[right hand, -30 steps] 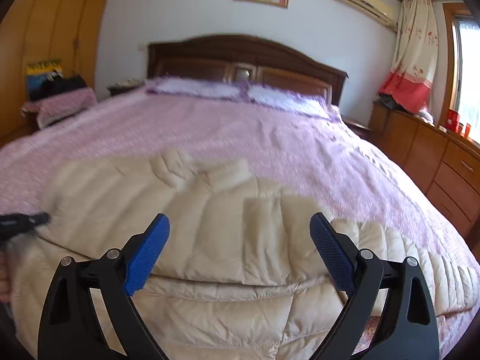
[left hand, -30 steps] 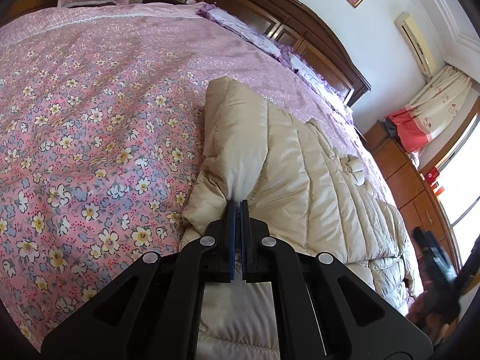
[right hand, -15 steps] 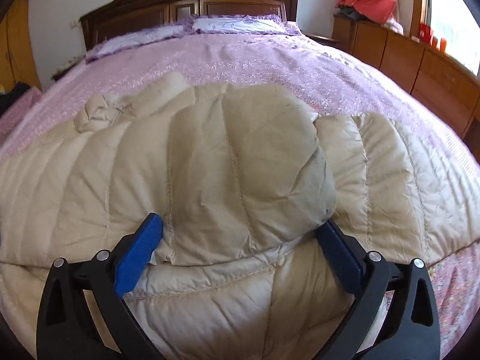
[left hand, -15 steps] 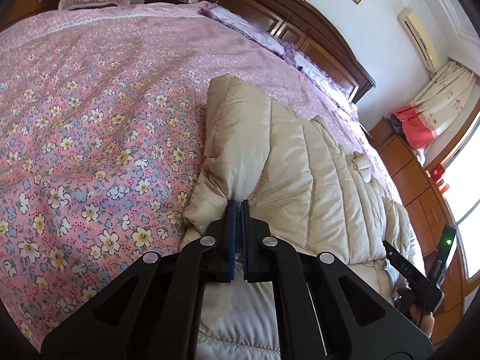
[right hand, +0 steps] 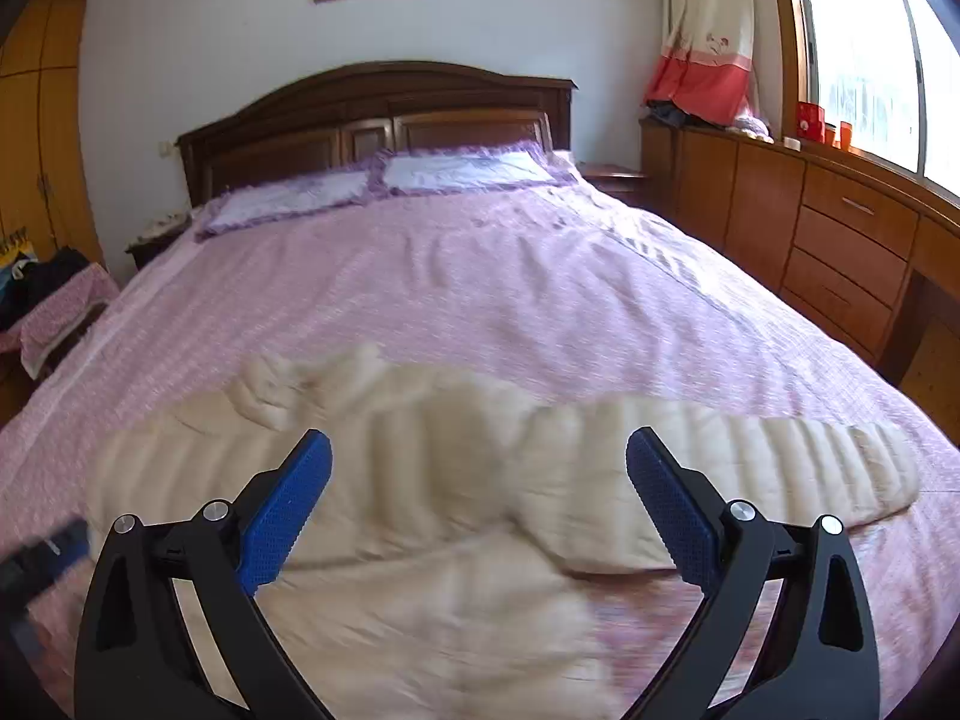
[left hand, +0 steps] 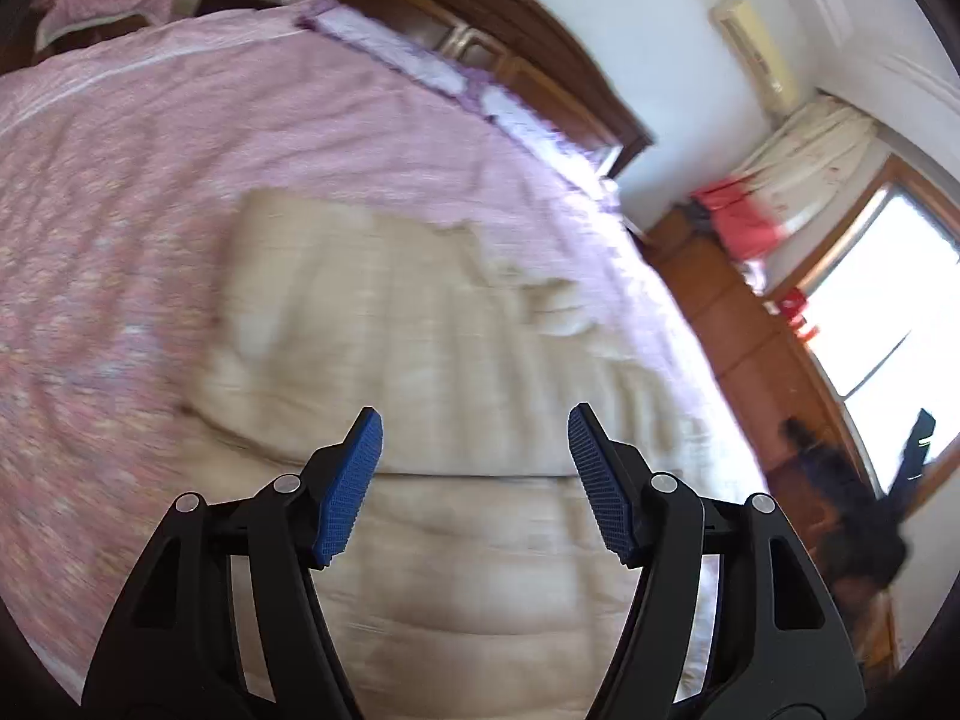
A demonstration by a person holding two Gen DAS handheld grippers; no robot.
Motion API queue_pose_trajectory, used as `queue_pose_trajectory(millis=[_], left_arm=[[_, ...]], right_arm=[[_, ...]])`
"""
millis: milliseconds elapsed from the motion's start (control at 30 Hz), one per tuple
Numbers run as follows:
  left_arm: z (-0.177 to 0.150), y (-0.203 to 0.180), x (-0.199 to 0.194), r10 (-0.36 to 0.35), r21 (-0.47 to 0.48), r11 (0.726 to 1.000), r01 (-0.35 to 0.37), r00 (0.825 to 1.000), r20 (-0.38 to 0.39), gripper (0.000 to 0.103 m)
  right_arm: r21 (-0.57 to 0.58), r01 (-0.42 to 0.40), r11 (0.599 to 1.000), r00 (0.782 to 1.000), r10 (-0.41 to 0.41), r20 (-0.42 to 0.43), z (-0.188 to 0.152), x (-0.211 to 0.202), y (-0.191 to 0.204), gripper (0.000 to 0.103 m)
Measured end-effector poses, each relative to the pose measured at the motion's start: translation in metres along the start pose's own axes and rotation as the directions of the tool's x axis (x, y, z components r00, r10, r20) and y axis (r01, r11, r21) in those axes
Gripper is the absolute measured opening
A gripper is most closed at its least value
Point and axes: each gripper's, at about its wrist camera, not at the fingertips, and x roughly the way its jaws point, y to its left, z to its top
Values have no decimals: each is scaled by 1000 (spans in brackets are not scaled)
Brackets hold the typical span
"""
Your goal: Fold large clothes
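So the puffy beige quilted down coat (right hand: 420, 480) is spread flat on the pink floral bedspread (right hand: 510, 276), straight ahead of and below both grippers. Its long axis runs crosswise to where they point, with one sleeve trailing off to the right of the right gripper (right hand: 480, 504). I'd say neither hand is clearly nearer, though the left gripper (left hand: 474, 480) sits over the coat's left end, where a flap is already folded over. Its jaws have just been opening and now stand well apart, nothing between them, pads touching nothing. Right gripper's spread wide too and holding nothing. The next grab probably goes for that loose sleeve.
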Motion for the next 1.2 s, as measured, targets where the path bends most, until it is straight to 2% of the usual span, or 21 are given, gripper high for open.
queue_pose_trajectory(millis=[67, 133, 233, 267, 333, 367, 400, 433, 500, 567, 600, 633, 700, 767, 833, 867, 900, 933, 1000, 1067, 1200], left_arm=[[-9, -26, 0, 5, 60, 998, -4, 1000, -9, 64], [-19, -57, 6, 29, 148, 989, -24, 999, -27, 64], [-28, -95, 17, 107, 269, 957, -109, 994, 23, 66], [-29, -106, 23, 120, 284, 950, -128, 992, 46, 67], [-33, -113, 36, 116, 249, 959, -134, 990, 85, 71], [-37, -116, 49, 148, 226, 960, -168, 984, 102, 71], [-36, -120, 64, 173, 226, 955, -190, 981, 91, 71], [-40, -123, 78, 198, 235, 950, -207, 978, 62, 71], [-47, -130, 104, 218, 280, 936, -214, 976, 16, 71], [-51, -137, 116, 223, 315, 922, -224, 974, 41, 71], [-50, -137, 121, 238, 314, 919, -238, 970, 37, 71], [-50, -134, 129, 274, 303, 916, -264, 962, 12, 71], [-53, -125, 144, 337, 294, 905, -308, 940, -49, 71], [-61, -119, 144, 333, 298, 904, -306, 942, -44, 71], [-66, -118, 142, 331, 300, 903, -307, 943, -33, 72], [-69, -118, 141, 334, 304, 901, -310, 942, -28, 72], [-71, -118, 141, 338, 307, 898, -313, 941, -28, 72], [-71, -118, 143, 340, 311, 897, -315, 940, -29, 72], [-72, -120, 147, 338, 315, 897, -311, 941, -33, 72], [-73, -118, 146, 323, 308, 904, -297, 946, -36, 72], [-73, -111, 146, 285, 286, 921, -263, 958, -37, 73]], right_arm=[[39, 22, 999, 999, -21, -30, -6, 1, -29, 95], [57, 64, 996, 998, -63, -16, -16, 2, -64, 95], [61, 103, 993, 994, -101, -29, -24, 2, -110, 95], [83, 130, 988, 991, -128, -32, -26, 2, -130, 95], [175, 191, 966, 982, -186, -44, -31, 6, -178, 95], [230, 208, 951, 978, -203, -45, -34, 8, -200, 95], [289, 230, 929, 973, -225, -48, -38, 11, -225, 95], [371, 266, 890, 963, -263, -61, -44, 14, -259, 95], [446, 344, 826, 934, -347, -78, -55, 13, -294, 95], [538, 456, 709, 878, -456, -144, -73, 10, -329, 95], [587, 478, 654, 864, -470, -179, -83, 11, -341, 95], [616, 473, 630, 867, -460, -195, -90, 13, -348, 95], [648, 422, 634, 898, -389, -204, -102, 25, -357, 95], [675, 372, 637, 922, -335, -192, -108, 35, -367, 95], [698, 308, 647, 945, -294, -145, -110, 40, -374, 91], [703, 267, 659, 957, -266, -114, -108, 42, -376, 76], [701, 239, 672, 966, -240, -99, -106, 47, -378, 55], [699, 246, 672, 964, -242, -107, -106, 49, -376, 53], [699, 231, 677, 965, -249, -77, -107, 46, -376, 37], [692, 221, 687, 965, -256, -55, -107, 37, -378, 28], [669, 233, 706, 951, -311, -3, -91, 17, -367, 25]])
